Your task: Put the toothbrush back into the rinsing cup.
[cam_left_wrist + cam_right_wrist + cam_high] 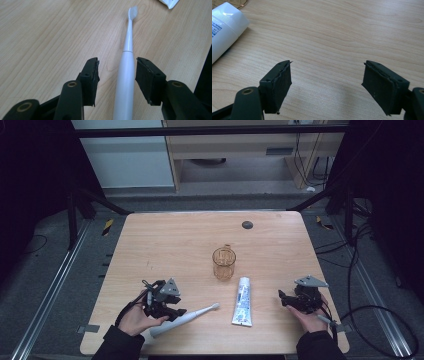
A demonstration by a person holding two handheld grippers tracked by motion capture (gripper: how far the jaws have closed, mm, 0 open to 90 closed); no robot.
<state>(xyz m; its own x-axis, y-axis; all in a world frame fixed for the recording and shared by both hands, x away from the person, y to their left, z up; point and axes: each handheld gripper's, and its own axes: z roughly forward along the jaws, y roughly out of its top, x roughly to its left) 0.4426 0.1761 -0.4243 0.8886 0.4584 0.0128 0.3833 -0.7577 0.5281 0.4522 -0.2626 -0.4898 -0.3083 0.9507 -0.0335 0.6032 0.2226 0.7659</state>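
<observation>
item: electric toothbrush (183, 319), white, lying flat on the wooden table (170, 240) near its front edge, left of centre; bristle head points toward the toothpaste tube (243, 301), handle end toward the person's left hand (134, 320).

item: left gripper (172, 312), hand-held, set low over the toothbrush handle. in the left gripper view the handle (124, 82) runs up between the two black jaws, nearer one pad than the other, with a gap showing on both sides; jaws partly open, pads not pressing on it, nothing gripped.

item: right gripper (284, 298), hand-held, near the table's front right, well apart from the toothbrush. jaws wide open over bare wood, holding nothing; the toothpaste cap (229, 15) shows at that view's upper left.

item: clear amber cup (223, 262), upright, mid-table, just behind the toothpaste tube.

item: toothpaste tube, white, lying flat between the two grippers.
</observation>
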